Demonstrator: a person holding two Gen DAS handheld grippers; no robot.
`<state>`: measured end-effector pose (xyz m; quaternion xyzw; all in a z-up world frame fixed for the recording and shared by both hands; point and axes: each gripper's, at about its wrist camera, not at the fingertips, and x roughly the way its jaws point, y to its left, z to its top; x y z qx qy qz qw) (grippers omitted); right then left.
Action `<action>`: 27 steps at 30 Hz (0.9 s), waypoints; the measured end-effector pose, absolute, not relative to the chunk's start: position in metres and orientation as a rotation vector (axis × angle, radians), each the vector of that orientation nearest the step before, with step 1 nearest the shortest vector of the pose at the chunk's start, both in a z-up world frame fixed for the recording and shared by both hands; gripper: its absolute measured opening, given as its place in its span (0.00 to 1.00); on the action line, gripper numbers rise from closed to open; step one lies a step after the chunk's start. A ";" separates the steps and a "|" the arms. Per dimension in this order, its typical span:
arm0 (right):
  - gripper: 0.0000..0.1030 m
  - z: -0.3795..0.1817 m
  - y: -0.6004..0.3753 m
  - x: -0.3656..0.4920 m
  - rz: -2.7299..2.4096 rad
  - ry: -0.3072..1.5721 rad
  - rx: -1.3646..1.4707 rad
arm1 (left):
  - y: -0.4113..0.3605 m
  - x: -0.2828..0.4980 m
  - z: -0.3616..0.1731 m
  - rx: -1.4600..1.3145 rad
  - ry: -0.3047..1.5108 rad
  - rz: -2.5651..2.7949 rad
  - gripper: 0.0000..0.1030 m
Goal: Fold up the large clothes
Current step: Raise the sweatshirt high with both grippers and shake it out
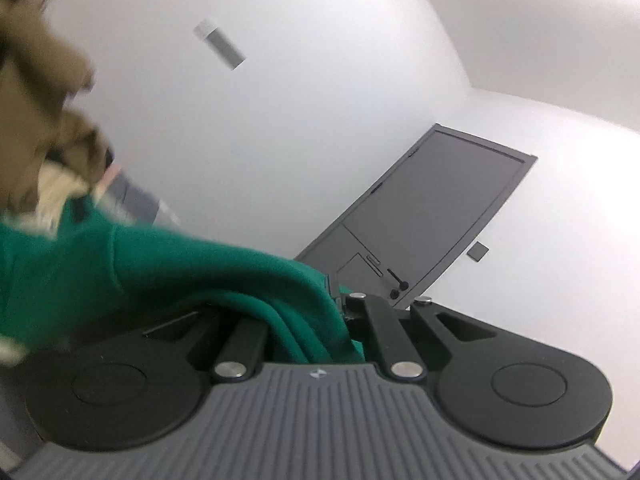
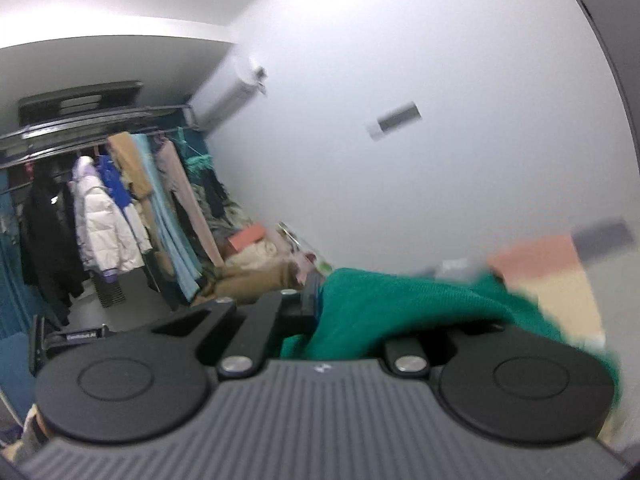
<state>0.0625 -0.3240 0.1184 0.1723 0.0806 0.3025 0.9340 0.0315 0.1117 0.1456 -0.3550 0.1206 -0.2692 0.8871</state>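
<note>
**A:** Ribbed grey housing and two black round discs filled the bottom of the left wrist view. Beyond them the left hand-held gripper (image 1: 340, 300) was clamped on the green garment (image 1: 168, 272) — cloth bunched between the black linkage bars and trailed off to the left edge, blurred.

**B:** Same on my side. Right hand-held gripper (image 2: 314, 300) was closed on the green garment (image 2: 400, 304); fabric ran out to the right, draped over the right disc and down past it. Fingertips themselves mostly hidden by cloth.

**A:** Garment position?

**B:** Held up off whatever lay below, stretched between the two grippers, each with one end of it. No surface visible under it in either view.

**A:** Behind mine: white wall (image 1: 320, 120), a dark grey door (image 1: 432, 216) tilted in frame with a handle low on it, a small grey plate (image 1: 477, 251) beside it, a small grey fixture (image 1: 219, 44) higher on the wall. Tan and cream blur at top left — could not tell what it was.

**B:** Behind mine: a clothes rack (image 2: 92, 120) with hanging coats — a white puffer jacket (image 2: 102, 220), blue, tan and light-blue pieces, black ones. An air conditioner (image 2: 226, 96) high on the wall. A heap of tan clothing (image 2: 256, 272) below, near the gripper. Pink and cream blur at right, unidentifiable.
</note>
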 end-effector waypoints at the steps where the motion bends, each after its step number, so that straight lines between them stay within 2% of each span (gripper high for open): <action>1: 0.11 0.135 -0.325 0.060 0.623 0.149 0.332 | 0.110 0.027 0.170 -0.715 0.237 -0.560 0.06; 13: 0.11 0.334 -0.334 0.041 0.714 -0.068 0.247 | 0.105 -0.016 0.412 -0.522 0.036 -0.582 0.07; 18: 0.11 0.399 -0.331 0.058 0.696 -0.134 0.237 | 0.099 -0.007 0.478 -0.468 -0.001 -0.579 0.07; 22: 0.11 0.417 -0.319 0.089 0.624 -0.145 0.224 | 0.088 0.038 0.495 -0.410 0.028 -0.532 0.07; 24: 0.11 0.408 -0.316 0.116 0.590 -0.115 0.235 | 0.085 0.070 0.483 -0.399 0.072 -0.508 0.07; 27: 0.11 0.375 -0.313 0.161 0.548 -0.043 0.246 | 0.082 0.138 0.438 -0.397 0.155 -0.478 0.07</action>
